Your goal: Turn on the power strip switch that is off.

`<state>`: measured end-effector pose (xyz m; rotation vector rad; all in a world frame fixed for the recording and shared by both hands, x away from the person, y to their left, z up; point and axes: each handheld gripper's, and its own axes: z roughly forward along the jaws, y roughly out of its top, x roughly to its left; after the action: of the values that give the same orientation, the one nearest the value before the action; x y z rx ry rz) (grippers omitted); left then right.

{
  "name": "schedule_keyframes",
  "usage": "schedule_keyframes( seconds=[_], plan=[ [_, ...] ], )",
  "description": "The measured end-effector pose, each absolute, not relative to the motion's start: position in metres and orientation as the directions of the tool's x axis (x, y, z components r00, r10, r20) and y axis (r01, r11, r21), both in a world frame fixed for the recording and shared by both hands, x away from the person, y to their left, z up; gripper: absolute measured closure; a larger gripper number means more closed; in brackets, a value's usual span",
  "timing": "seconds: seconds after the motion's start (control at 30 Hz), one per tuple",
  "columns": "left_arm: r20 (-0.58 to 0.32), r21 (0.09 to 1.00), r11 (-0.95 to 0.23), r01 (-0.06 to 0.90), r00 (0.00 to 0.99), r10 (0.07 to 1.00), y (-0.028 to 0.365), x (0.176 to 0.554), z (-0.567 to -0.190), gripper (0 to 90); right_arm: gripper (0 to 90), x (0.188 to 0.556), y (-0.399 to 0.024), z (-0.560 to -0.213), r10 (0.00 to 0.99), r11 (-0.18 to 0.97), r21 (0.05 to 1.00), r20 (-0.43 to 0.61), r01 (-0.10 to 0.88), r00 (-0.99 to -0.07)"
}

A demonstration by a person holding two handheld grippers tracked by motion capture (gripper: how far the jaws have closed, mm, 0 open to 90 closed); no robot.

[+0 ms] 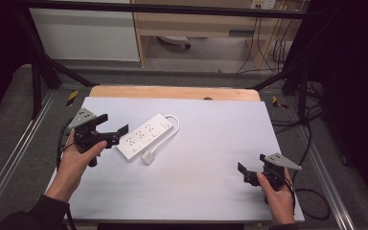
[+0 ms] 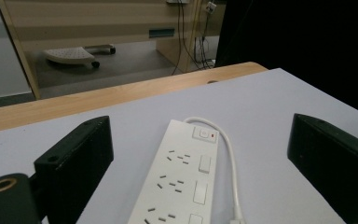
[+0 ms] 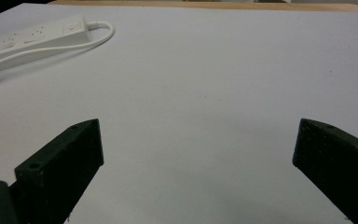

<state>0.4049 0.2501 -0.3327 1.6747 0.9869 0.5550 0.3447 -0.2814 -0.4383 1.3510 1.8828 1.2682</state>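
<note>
A white power strip (image 1: 145, 136) lies left of centre on the grey table (image 1: 206, 163), its cord (image 1: 171, 128) looped back beside it. The left gripper (image 1: 113, 125) hovers just beside its near end, jaws apart. The right gripper (image 1: 250, 168) waits wide open, well apart.

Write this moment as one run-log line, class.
left gripper: open, beside power strip, apart | right gripper: open, over bare table | plug: lying loose by strip
</note>
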Motion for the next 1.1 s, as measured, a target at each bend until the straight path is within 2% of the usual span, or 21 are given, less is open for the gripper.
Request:
schedule_keyframes(
  seconds=[1.1],
  plan=[
    [-0.096, 0.923, -0.128, 0.362, 0.542, 0.835, 0.230, 0.428, -0.344, 7.3, 2.2, 0.345, -0.283, -0.438, 0.914, 0.064, 0.889, 0.130, 0.453, -0.384]
  ],
)
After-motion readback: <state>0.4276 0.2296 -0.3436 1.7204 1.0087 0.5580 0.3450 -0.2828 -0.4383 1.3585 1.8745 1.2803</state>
